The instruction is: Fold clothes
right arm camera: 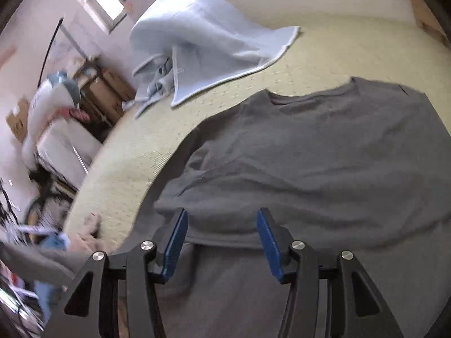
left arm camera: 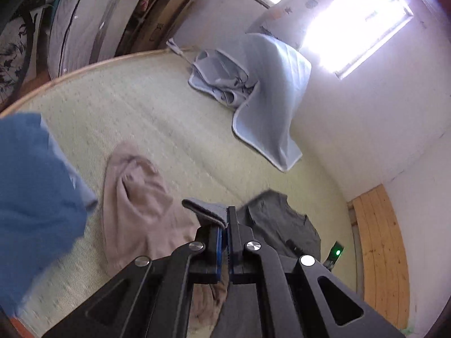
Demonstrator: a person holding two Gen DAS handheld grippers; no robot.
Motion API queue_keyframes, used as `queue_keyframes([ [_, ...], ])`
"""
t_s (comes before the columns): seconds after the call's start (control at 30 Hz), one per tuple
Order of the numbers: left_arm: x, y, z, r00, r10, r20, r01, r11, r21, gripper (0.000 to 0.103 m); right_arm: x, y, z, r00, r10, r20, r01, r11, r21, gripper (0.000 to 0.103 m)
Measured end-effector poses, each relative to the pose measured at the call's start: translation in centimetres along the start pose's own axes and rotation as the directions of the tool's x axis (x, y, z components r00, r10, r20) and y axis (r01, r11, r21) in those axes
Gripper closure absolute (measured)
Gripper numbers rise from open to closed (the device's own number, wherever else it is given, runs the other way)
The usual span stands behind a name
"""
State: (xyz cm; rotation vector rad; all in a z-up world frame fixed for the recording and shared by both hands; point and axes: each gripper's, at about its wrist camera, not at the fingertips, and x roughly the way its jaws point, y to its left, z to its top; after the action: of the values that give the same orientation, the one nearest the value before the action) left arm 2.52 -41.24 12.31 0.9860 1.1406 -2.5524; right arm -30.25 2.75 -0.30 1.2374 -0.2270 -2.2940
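Note:
A dark grey T-shirt [right arm camera: 310,155] lies spread on the pale mat [right arm camera: 352,50], collar towards the far side. My right gripper [right arm camera: 221,225] hovers open over its lower part, with the blue pads [right arm camera: 177,233] apart and only flat shirt below them. In the left wrist view, my left gripper [left arm camera: 227,225] is shut on a folded grey hem [left arm camera: 207,209], raised above the mat. Part of the grey T-shirt [left arm camera: 282,219] shows just beyond these jaws. A beige garment [left arm camera: 135,197] lies crumpled to the left of them.
A light blue blanket [left arm camera: 267,98] is heaped at the far side against the wall, also in the right wrist view [right arm camera: 203,42]. Blurred blue cloth [left arm camera: 36,197] fills the left edge. Wooden boards [left arm camera: 380,253] border the mat on the right. Storage bags [left arm camera: 84,28] and boxes [right arm camera: 112,93] stand off the mat.

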Motion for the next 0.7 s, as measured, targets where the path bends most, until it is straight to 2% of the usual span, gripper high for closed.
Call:
queue_keyframes([
  [0.07, 0.3, 0.2, 1.5, 1.0, 0.003, 0.023, -0.003, 1.0, -0.013, 0.102, 0.9, 0.3, 0.1, 0.999, -0.04, 0.005, 0.041, 0.998, -0.037, 0.048],
  [0.37, 2.3, 1.8, 8.0, 0.987, 0.129, 0.095, -0.126, 0.991, -0.042, 0.102, 5.4, -1.2, 0.3, 0.995, -0.076, -0.065, 0.073, 0.996, -0.043, 0.048],
  [0.5, 3.4, 2.0, 10.7, 0.98, 0.163, 0.112, -0.159, 0.986, -0.046, 0.102, 5.8, -1.6, 0.0, 0.996, -0.073, -0.059, 0.071, 0.997, -0.041, 0.05],
  [0.7, 4.3, 0.4, 13.4, 0.975, 0.185, 0.123, -0.184, 0.983, -0.025, 0.102, 6.2, -1.1, 0.2, 0.993, -0.097, -0.063, 0.091, 0.992, -0.093, 0.05],
])
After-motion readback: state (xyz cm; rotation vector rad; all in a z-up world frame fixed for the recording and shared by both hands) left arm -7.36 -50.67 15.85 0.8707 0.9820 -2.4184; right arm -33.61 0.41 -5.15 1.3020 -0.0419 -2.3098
